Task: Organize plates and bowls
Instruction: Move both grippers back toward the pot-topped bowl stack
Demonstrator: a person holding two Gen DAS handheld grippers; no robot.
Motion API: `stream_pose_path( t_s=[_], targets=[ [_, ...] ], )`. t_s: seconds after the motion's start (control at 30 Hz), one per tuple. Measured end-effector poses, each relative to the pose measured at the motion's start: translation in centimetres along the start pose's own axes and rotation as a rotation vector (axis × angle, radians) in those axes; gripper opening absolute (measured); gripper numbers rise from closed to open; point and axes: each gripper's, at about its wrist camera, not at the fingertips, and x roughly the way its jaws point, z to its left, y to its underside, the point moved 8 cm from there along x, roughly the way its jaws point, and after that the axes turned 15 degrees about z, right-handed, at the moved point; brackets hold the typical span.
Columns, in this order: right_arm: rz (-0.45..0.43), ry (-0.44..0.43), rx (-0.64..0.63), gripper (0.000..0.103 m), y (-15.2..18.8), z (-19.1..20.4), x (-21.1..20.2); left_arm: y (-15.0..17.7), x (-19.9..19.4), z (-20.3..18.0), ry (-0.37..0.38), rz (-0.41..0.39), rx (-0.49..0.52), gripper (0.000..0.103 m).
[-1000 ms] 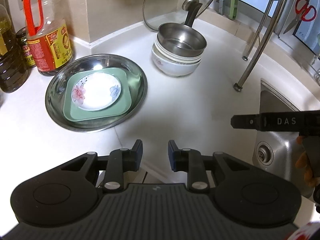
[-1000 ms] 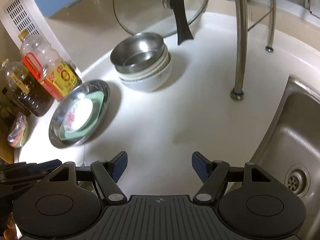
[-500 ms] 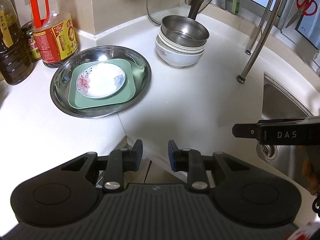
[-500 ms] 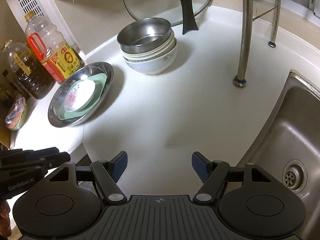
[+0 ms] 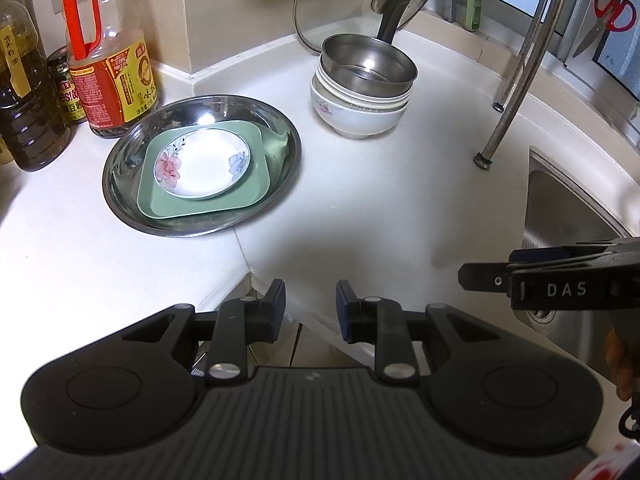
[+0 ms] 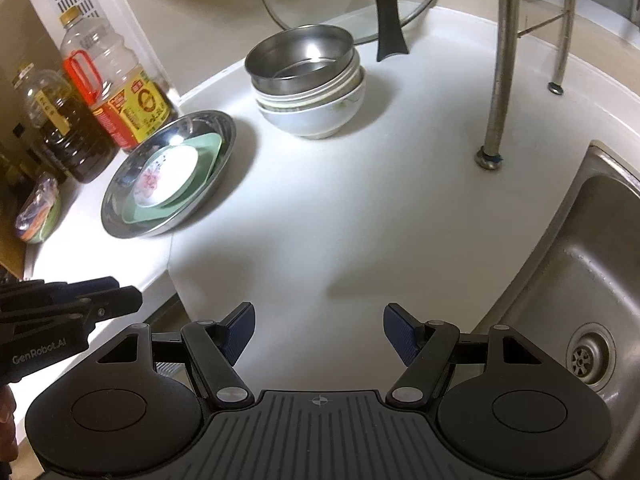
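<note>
Floral white saucer (image 5: pixel 202 168); green square plate (image 5: pixel 248 196); steel basin (image 5: pixel 128 200).

Oil bottles (image 5: pixel 108 64) stand at the counter's (image 5: pixel 360 208) back left corner; a glass lid (image 6: pixel 352 0) leans at its back edge; sink (image 6: pixel 580 280) right.

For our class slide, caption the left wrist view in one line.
Plates nested in a steel basin, bowls stacked beside it, both grippers empty.

"DAS" in white on the black right gripper (image 5: pixel 568 286) | "GenRobot.AI" in grey on the black left gripper (image 6: pixel 44 322) | red-and-yellow label on clear plastic oil bottle (image 5: pixel 106 60): characters too small to read
</note>
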Motion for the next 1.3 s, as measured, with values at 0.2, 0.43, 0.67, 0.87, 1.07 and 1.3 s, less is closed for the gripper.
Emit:
stream_pose_path(
  t_s=[0.2,0.43,0.67,0.87,1.07,1.3],
  targets=[
    [0.011,-0.006,-0.023,0.071,0.3,0.0,0.2,0.2,0.0,-0.5,-0.007,-0.001,-0.004,0.024],
    [0.014,-0.009,-0.029,0.071,0.4,-0.7,0.0,0.4,0.0,-1.3,-0.004,0.001,-0.003,0.024],
    [0.016,-0.006,-0.032,0.071,0.0,-1.3,0.1,-0.1,0.4,-2.0,0.007,0.009,0.014,0.024],
    [-0.004,0.005,-0.013,0.071,-1.4,-1.9,0.2,-1.9,0.8,-1.5,0.008,-0.002,0.042,0.024],
    [-0.09,0.033,0.031,0.071,-4.6,-2.6,-1.2,-5.8,1.0,-0.9,0.027,-0.045,0.071,0.024],
    [-0.201,0.074,0.044,0.071,-10.5,-2.6,-2.5,-12.5,0.6,-0.5,0.026,-0.131,0.103,0.024]
  ],
)
